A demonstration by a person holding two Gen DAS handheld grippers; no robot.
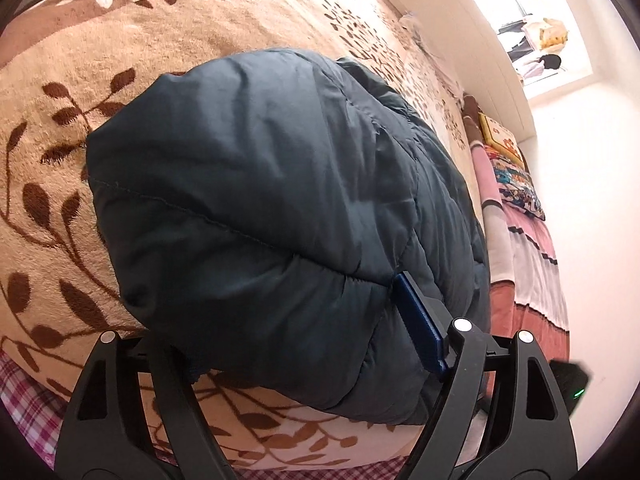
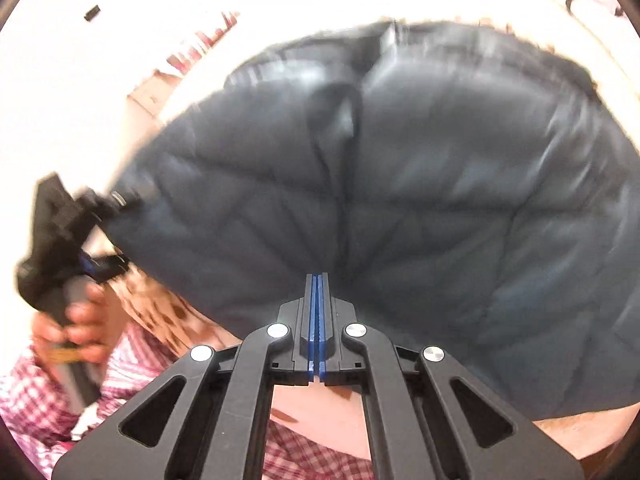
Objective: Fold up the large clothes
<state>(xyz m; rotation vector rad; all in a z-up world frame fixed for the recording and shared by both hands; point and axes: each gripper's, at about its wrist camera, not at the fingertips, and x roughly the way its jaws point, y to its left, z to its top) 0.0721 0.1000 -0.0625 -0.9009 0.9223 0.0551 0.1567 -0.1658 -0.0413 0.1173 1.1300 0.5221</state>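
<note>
The jacket (image 1: 256, 208), dark blue-grey and quilted, lies in a puffy bundle on the blanket (image 1: 52, 128), a tan fleece with brown leaf sprigs that covers the bed. No container shows in either view. The bundle sits near the bed's near edge, and a strip of pink checked cloth (image 1: 24, 400) shows below the blanket there. Beyond the jacket a white headboard (image 1: 460, 32) runs along the far side, with a patterned pillow (image 1: 516, 184) and striped pink bedding (image 1: 532, 264) at its foot.

The left gripper (image 1: 304, 340) has its 2 fingers spread wide, with the jacket's near edge bulging between them. Only 1 blue pad (image 1: 418, 320) is plain to see, lying against the jacket's right side at a seam; the other finger is hidden under the fabric, so it is unclear whether the pads press on the cloth or merely straddle it. In the right wrist view this same tool appears at the far left, blurred, at the jacket's left edge, held by the person's hand (image 2: 76, 320) over a checked sleeve (image 2: 36, 400).

The right gripper (image 2: 318, 280) has its 2 blue pads fully together, no gap between them. Their tips reach the jacket's surface at a crease where several quilting lines meet; whether a thin fold of fabric is pinched between them cannot be told. The jacket fills most of that blurred view.
</note>
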